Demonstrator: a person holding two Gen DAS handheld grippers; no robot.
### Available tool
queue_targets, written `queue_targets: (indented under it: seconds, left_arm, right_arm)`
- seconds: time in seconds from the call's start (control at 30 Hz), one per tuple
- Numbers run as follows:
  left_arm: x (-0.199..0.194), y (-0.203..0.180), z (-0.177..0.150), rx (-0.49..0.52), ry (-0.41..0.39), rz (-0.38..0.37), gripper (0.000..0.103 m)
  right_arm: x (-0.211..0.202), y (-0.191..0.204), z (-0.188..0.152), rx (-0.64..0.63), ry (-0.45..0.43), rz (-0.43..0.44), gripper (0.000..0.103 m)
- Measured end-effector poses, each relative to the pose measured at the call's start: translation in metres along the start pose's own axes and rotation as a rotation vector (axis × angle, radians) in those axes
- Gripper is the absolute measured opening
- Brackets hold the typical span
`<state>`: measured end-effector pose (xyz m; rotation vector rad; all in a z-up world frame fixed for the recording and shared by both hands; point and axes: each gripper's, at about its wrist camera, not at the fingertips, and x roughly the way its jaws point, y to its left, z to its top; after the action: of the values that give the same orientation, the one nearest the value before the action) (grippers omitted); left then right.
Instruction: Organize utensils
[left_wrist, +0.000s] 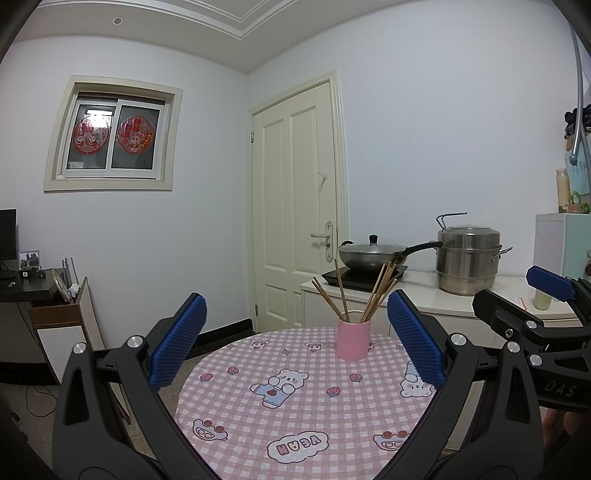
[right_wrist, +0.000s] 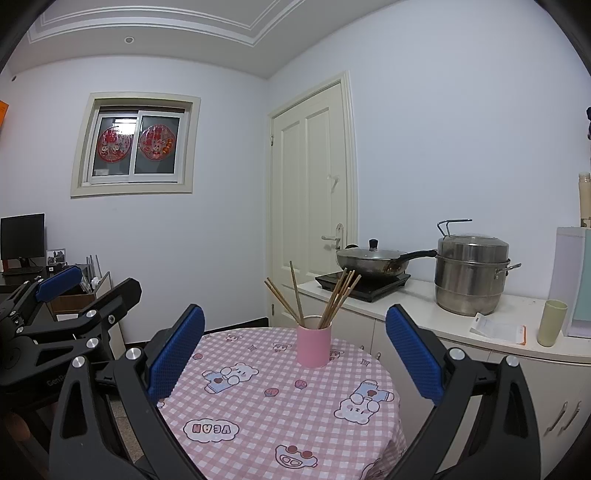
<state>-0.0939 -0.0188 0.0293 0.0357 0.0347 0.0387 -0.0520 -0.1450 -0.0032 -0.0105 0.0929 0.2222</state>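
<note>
**Both claws spread, cup w/ chopsticks at far table edge**

Left to right: desk (right_wrist: 22, 284) w/ monitor sits at far left, well apart from the table (right_wrist: 258, 402); open floor lies btwn them. Left gripper (left_wrist: 295, 347) hangs over the table's near-left part, fingers spread wide, nothing btwn the pads (left_wrist: 177, 343). Its left finger overhangs the table's curved left edge. Right gripper (right_wrist: 295, 350) hangs beside it, also spread wide and holding nothing; its right finger sits past the table's right edge, over the cabinet fronts. Bare checked cloth fills the gap in front of both.

Pink cup (left_wrist: 353, 339) stands upright near the far rim, chopsticks (left_wrist: 376, 291) fanned out of it, leaning left and right. Cup is apart from both claws.

Right of the table, near its edge: counter (right_wrist: 424, 314) w/ pan (right_wrist: 373, 260) on a cooktop, steel pot (right_wrist: 471, 273), green cup (right_wrist: 552, 322).
</note>
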Motion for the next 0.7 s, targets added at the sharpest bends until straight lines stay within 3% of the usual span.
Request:
queue_targets:
  seconds: [0.7]
  left_arm:
    - [0.0015, 0.0038, -0.0041, 0.003, 0.006, 0.006, 0.097]
  right_arm:
    - [0.0043, -0.0027, -0.0032, 0.005, 0.007, 0.006, 0.095]
